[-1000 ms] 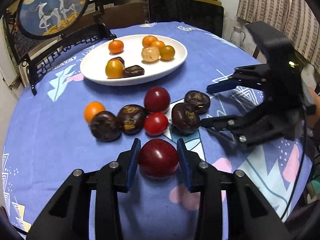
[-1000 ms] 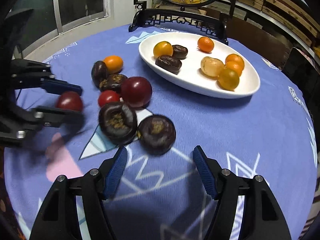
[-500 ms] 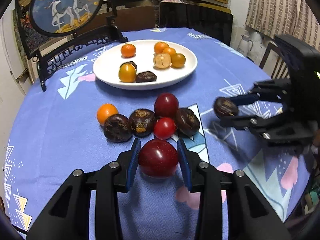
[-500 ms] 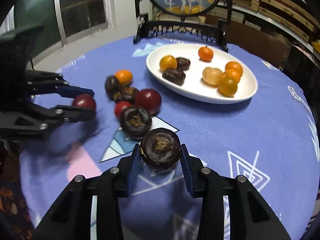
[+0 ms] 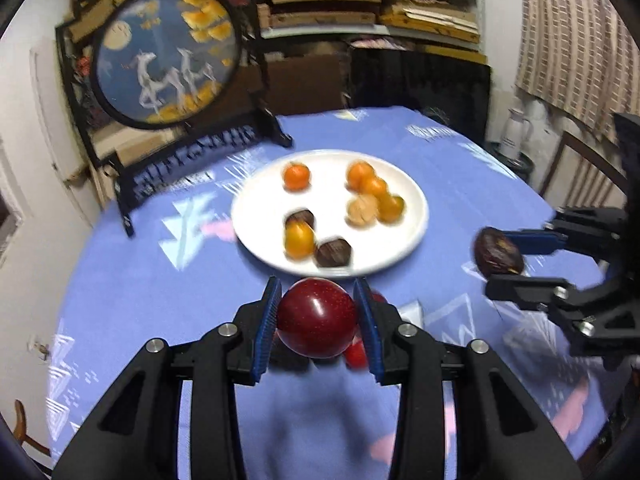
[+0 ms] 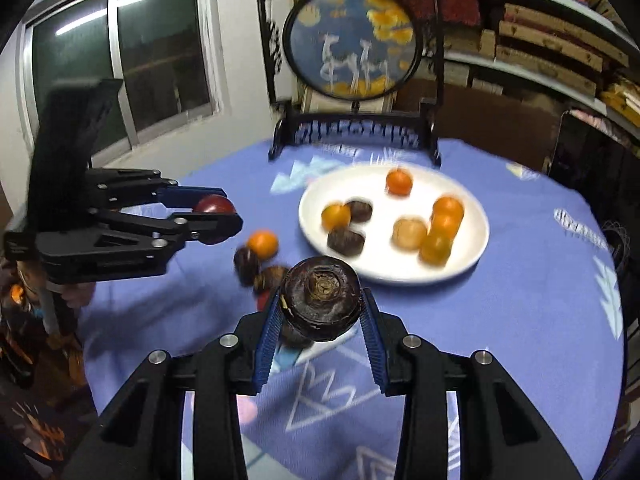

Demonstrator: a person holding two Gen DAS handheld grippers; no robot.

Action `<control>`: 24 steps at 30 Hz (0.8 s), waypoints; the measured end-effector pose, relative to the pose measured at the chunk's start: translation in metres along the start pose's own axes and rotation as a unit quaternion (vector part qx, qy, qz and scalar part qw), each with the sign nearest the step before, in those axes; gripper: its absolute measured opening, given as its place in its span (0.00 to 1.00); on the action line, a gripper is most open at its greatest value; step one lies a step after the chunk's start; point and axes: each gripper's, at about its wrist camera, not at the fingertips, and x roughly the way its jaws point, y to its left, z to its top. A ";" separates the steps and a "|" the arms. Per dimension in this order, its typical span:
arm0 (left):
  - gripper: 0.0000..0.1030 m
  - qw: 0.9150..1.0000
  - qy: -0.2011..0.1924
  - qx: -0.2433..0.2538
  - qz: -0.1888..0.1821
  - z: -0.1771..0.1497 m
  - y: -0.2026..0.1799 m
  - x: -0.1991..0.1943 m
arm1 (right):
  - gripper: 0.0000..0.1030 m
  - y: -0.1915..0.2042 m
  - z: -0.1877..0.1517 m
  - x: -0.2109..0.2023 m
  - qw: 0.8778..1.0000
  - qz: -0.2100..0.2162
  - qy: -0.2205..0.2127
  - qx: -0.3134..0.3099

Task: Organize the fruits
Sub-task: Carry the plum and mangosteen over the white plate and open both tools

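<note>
Left fingers [image 5: 272, 322] grip glossy red plum [image 5: 316, 322] | right fingers [image 6: 270, 322] grip wrinkled dark-brown fruit [image 6: 322, 298]

My left tool [image 5: 316, 322] grips a glossy dark red plum [image 5: 317, 323], lifted clear of the desk. My right tool [image 6: 320, 312] pinches a dark brown water chestnut [image 6: 320, 298], stem scar towards me. The white oval plate [image 6: 476, 248] holds orange kumquats [image 6: 442, 226], one pale fruit and two chestnuts. Near it on the blue cloth lie another kumquat [image 6: 262, 244] and two more chestnuts [image 6: 256, 270].
</note>
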 end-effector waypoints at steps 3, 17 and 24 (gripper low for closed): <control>0.35 1.000 -0.016 -0.009 0.025 0.019 0.003 0.005 | 0.38 -0.007 0.013 -0.002 1.000 -0.001 -0.020 0.009; 0.36 0.998 0.005 -0.025 0.061 0.055 0.006 0.069 | 0.38 -0.053 0.048 0.035 0.995 -0.020 -0.046 0.091; 0.36 0.996 0.019 -0.018 0.080 0.076 0.013 0.105 | 0.38 -0.070 0.067 0.062 0.994 -0.030 -0.035 0.096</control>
